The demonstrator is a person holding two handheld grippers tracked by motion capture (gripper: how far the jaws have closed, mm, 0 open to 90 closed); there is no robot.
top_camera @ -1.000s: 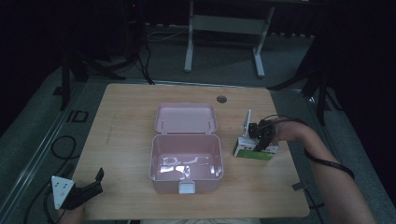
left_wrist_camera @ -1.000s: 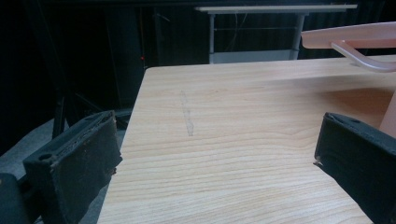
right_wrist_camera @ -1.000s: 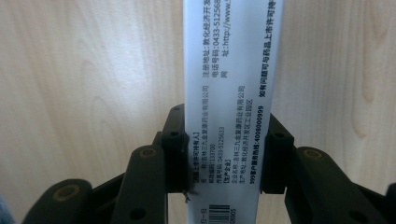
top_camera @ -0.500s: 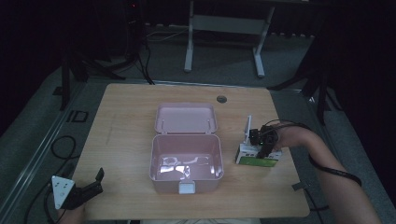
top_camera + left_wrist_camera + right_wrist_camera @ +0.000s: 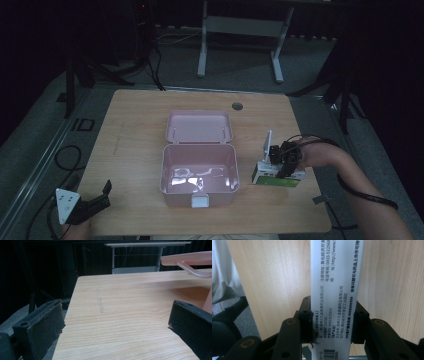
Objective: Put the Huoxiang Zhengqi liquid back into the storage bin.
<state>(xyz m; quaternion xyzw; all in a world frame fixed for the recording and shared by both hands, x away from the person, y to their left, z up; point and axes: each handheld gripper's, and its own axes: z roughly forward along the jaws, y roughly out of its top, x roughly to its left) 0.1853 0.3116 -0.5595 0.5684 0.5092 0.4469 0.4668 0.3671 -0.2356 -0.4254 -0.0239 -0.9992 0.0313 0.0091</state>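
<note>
Right of the open pink box (image 5: 198, 167), the right tongs (image 5: 282, 167) clamp a white carton (image 5: 277, 176), while the left tongs (image 5: 95, 200) gape apart left of it.

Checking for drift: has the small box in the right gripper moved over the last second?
Yes. The small box, clamped in the right gripper, has slid toward the person, down alongside the pink case.
</note>
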